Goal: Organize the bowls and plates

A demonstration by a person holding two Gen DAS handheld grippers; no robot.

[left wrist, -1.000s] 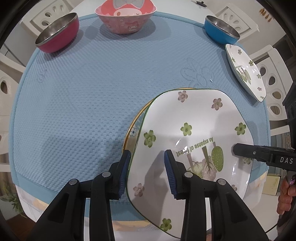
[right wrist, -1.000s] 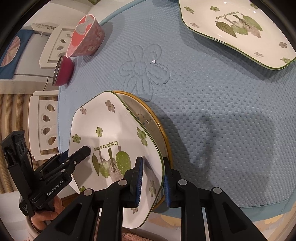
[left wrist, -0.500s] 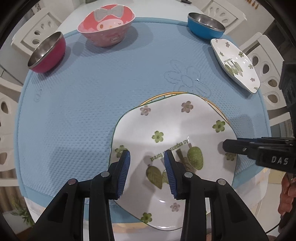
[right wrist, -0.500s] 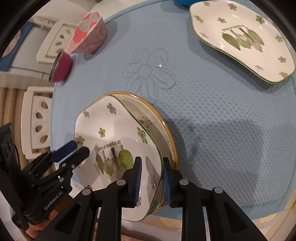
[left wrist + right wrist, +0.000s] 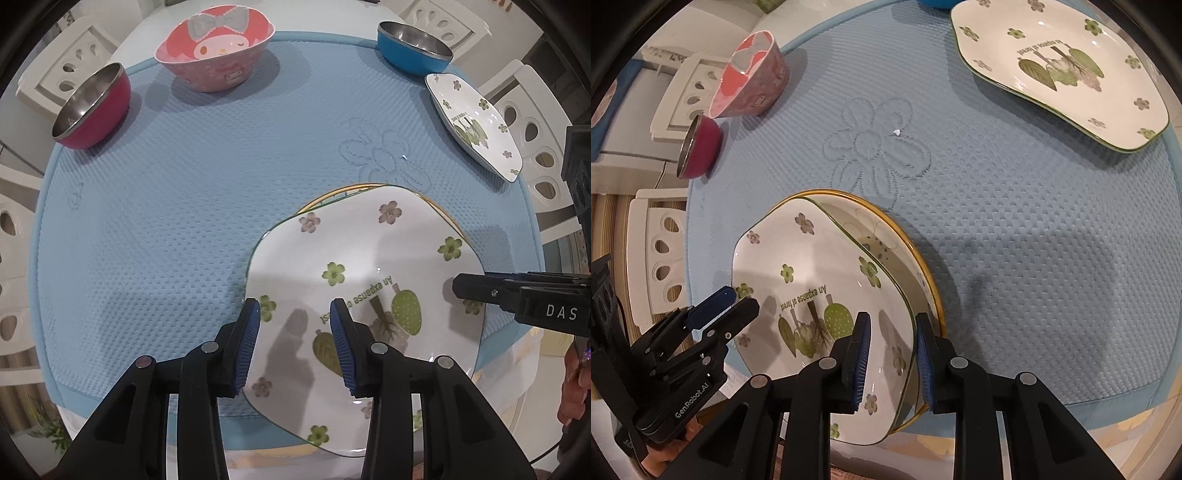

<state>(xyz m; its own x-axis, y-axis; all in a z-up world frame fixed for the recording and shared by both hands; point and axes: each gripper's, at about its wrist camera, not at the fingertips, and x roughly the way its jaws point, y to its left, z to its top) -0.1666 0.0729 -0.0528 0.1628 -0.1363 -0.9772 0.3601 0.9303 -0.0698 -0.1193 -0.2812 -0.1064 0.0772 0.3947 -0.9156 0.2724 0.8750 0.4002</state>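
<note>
Nearest the cameras, the left gripper is standing apart at a moderate width, its blue pads straddling the near-left rim of the floral plate without pinching it. The right gripper is also standing parted, with one pad over the plate's face and the other outside the rim; whether either pad is touching cannot be told. The floral plate is lying nested on a yellow-rimmed plate at the near edge of the blue mat covering the tabletop. Farther off to the right, a second floral plate is resting on the mat. At the far edge, a red bowl, a pink cartoon bowl and a blue bowl are sitting well apart.
</note>
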